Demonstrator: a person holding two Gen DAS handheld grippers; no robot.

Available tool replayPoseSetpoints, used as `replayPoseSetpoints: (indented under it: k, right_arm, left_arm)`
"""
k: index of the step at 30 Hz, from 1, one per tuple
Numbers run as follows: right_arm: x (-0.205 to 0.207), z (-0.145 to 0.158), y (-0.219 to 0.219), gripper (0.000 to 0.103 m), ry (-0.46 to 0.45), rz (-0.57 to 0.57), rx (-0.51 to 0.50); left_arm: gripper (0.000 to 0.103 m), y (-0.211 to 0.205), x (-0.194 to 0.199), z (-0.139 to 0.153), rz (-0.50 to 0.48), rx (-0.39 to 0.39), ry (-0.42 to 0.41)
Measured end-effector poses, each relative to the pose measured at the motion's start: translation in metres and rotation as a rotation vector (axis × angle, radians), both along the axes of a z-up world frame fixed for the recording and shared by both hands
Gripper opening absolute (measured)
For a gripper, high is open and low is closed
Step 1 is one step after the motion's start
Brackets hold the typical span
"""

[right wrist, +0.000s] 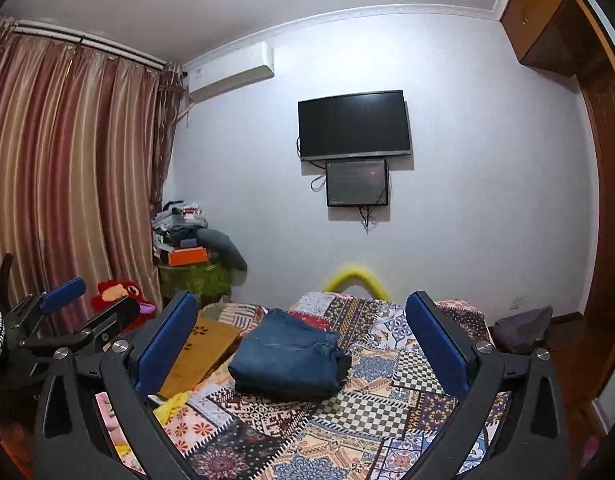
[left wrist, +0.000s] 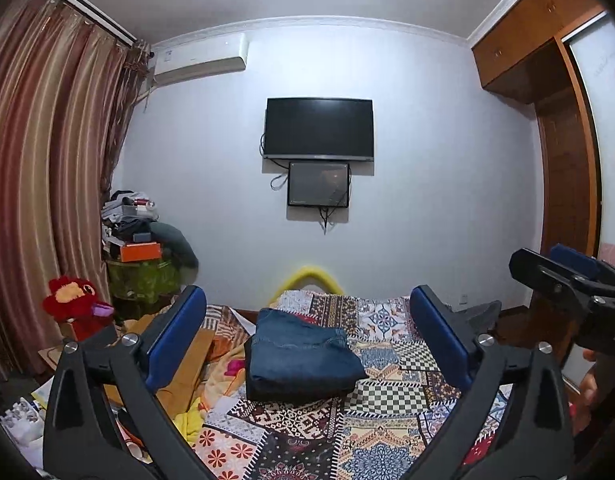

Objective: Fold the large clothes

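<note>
A pair of blue jeans (left wrist: 303, 354) lies folded in a compact stack on the patchwork bedspread (left wrist: 387, 412); it also shows in the right wrist view (right wrist: 289, 360). My left gripper (left wrist: 307, 340) is open and empty, held above and in front of the jeans, apart from them. My right gripper (right wrist: 303, 340) is open and empty, also raised above the bed. The right gripper shows at the right edge of the left wrist view (left wrist: 555, 272); the left gripper shows at the left edge of the right wrist view (right wrist: 83, 300).
A brown cloth (right wrist: 201, 354) and yellow fabric (right wrist: 169, 404) lie left of the jeans. A red plush toy (left wrist: 71, 300) and a cluttered green stand (left wrist: 141, 272) are by the curtain. A TV (left wrist: 319, 128) hangs on the far wall. A wooden wardrobe (left wrist: 563, 168) stands on the right.
</note>
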State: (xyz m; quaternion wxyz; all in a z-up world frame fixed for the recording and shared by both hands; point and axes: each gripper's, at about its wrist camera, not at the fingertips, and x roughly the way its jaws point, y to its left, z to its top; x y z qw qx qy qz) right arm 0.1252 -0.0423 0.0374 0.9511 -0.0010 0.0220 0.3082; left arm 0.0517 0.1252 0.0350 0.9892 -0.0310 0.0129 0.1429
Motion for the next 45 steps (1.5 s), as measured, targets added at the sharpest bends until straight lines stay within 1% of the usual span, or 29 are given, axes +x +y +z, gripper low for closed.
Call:
replayPoseSetpoints:
  k: [5, 11, 25, 45]
  right_arm:
    - [-0.0005, -0.0033, -0.0004, 0.103, 0.001, -0.005, -0.018]
    - [-0.0002, -0.0059, -0.0045, 0.103, 0.021, -0.006, -0.011]
    - [-0.0023, -0.0063, -0.0067, 0.103, 0.049, 0.000, -0.020]
    - [-0.0054, -0.0063, -0.0035, 0.103, 0.046, 0.000, -0.045]
  left_arm:
    - [0.102, -0.0015, 0.0003, -0.0056, 0.005, -0.007, 0.019]
    - [0.102, 0.0025, 0.0004, -0.0076, 0.001, -0.028, 0.031]
    - [0.102, 0.0058, 0.0025, -0.0078, 0.004, -0.030, 0.039]
    - [0.103, 0.0073, 0.0043, -0.0092, -0.002, -0.036, 0.041]
